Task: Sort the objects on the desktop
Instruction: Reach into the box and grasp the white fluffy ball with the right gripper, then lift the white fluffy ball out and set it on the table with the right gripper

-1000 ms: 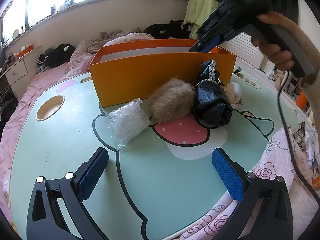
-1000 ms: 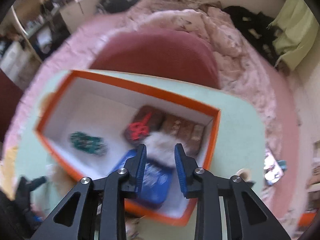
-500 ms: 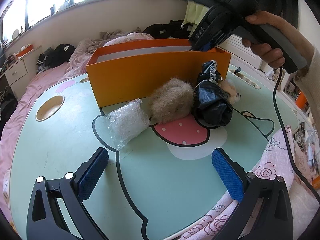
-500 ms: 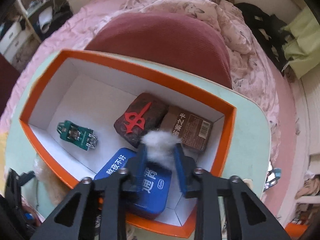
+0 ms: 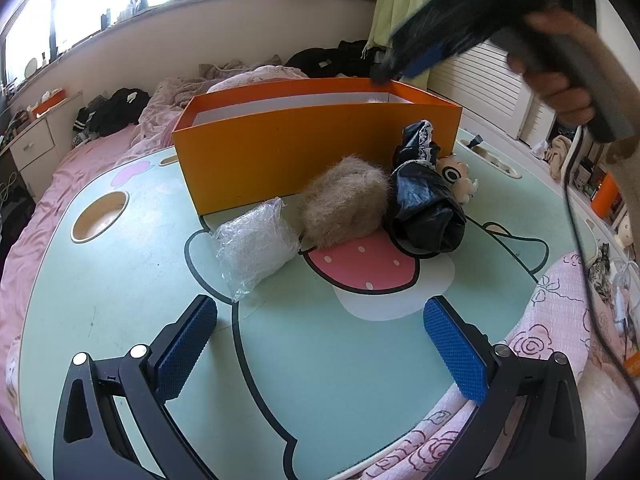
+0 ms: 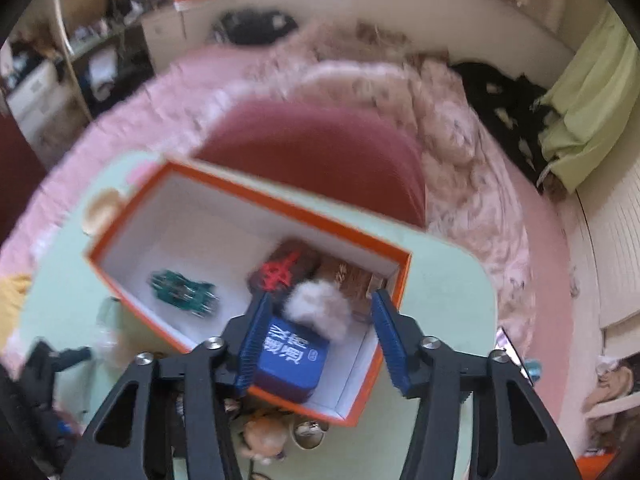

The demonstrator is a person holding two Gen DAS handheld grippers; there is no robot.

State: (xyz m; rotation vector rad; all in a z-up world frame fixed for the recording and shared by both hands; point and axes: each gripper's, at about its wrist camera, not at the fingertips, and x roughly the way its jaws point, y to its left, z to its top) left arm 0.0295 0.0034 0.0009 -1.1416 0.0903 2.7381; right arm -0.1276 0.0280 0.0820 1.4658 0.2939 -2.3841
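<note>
Right gripper [image 6: 318,330] sits over the near right corner of the orange box [image 6: 224,184], lower centre of the right wrist frame. Its jaws are opening; the white fluffy ball [image 6: 318,308] lies between them, pads clear of it on both sides — it rests on the blue tin [image 6: 292,356] inside the box. Also in the box: a green circuit board [image 6: 182,290] at left, a dark packet with a red mark [image 6: 280,270] and a brown packet [image 6: 352,280] toward the far right wall.

Left gripper [image 5: 320,344] hovers low over the mint-green table [image 5: 100,300], bottom of the left wrist frame, jaws wide apart, nothing between them.

Still on the table, in front of the box's near wall at frame centre: a clear plastic bag [image 5: 256,244], a tan fur ball [image 5: 344,200], a black bag [image 5: 424,208] — and a small plush toy [image 5: 456,176] behind it. The person's hand [image 5: 560,76] with the right gripper shows blurred at upper right.
</note>
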